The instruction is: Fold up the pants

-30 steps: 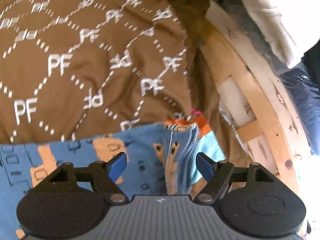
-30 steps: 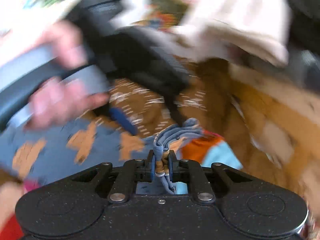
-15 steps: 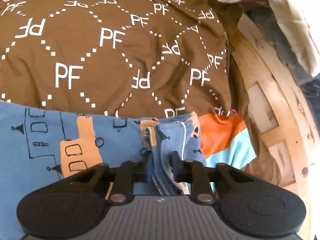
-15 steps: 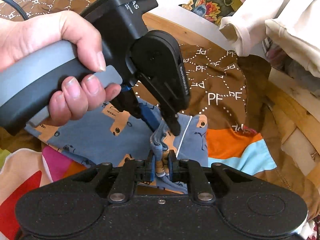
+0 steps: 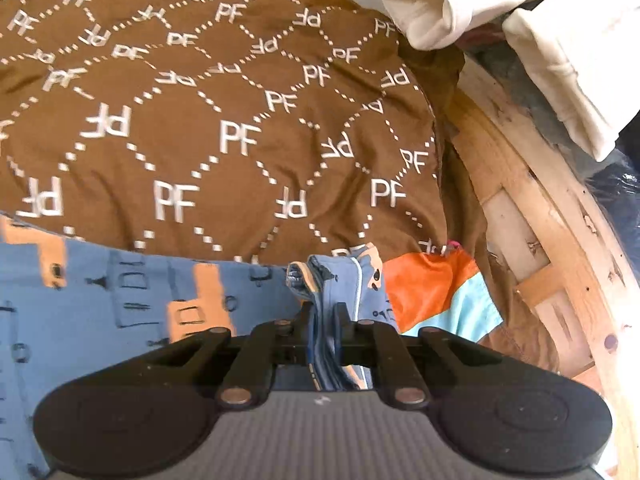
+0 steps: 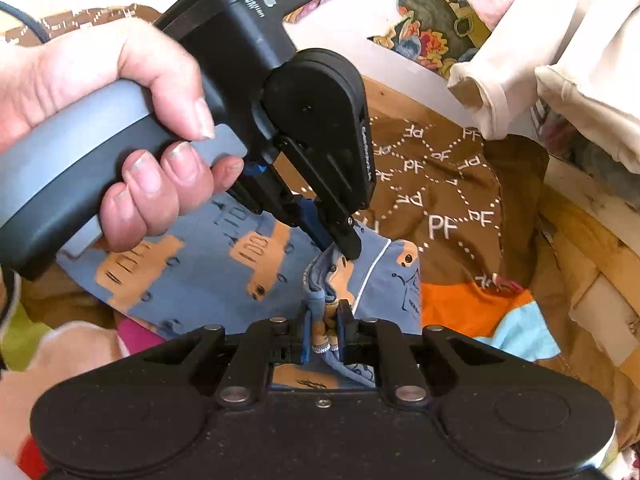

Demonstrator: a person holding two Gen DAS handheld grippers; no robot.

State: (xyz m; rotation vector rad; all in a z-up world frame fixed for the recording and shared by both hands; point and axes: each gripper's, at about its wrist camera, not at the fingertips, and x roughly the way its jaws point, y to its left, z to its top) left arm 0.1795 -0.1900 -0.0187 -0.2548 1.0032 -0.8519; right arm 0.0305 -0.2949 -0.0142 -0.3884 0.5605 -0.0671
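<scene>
The pants (image 5: 120, 304) are blue with orange truck prints and lie on a brown cloth printed with "PF". My left gripper (image 5: 323, 320) is shut on a bunched edge of the pants. My right gripper (image 6: 323, 328) is shut on the same bunched edge of the pants (image 6: 224, 264), just below the left one. In the right wrist view the left gripper (image 6: 336, 246) comes in from the upper left, held by a hand, its tips pressed into the fabric fold.
The brown PF cloth (image 5: 224, 128) covers a round wooden frame (image 5: 552, 240). An orange and light blue cloth (image 5: 436, 292) lies under the pants' right end. Cream garments (image 5: 560, 40) hang at the upper right. A floral cloth (image 6: 424, 20) lies at the back.
My left gripper was open over the pants edge a second ago and has since shut on it. The right gripper has stayed shut on the fold. Both have shifted slightly.
</scene>
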